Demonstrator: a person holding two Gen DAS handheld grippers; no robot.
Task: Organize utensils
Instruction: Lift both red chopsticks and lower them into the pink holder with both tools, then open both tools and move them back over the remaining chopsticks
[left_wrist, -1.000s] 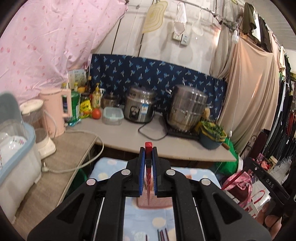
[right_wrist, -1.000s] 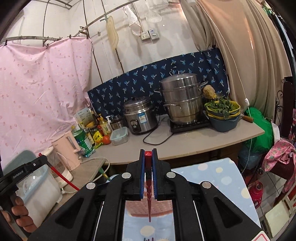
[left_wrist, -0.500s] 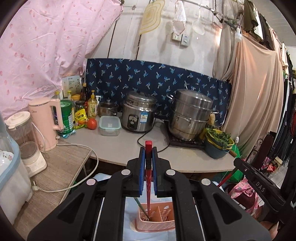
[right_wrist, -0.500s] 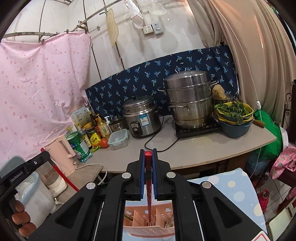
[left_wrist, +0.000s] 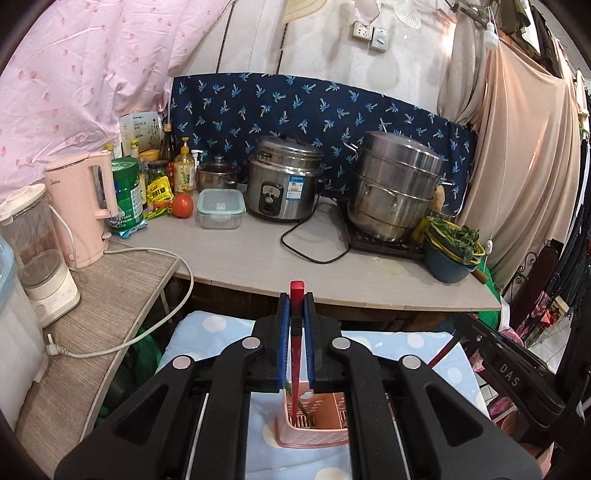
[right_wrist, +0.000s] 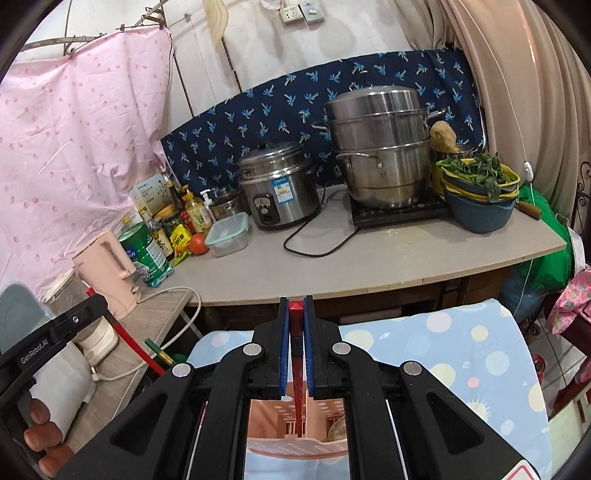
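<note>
Two grippers, left gripper (left_wrist: 295, 332) and right gripper (right_wrist: 295, 332), each clamp a red chopstick (left_wrist: 296, 295).

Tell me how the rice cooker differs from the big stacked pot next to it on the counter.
The rice cooker is shorter, a single body with a black control panel and a sticker in front; the stacked pot is taller, built in tiers, with plain sides. The rice cooker sits straight on the counter; the stacked pot stands on a black hob. Both are shiny steel with lids on.

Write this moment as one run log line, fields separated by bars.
left gripper: shut on red chopstick | right gripper: shut on red chopstick | both above pink slotted plastic utensil basket
</note>
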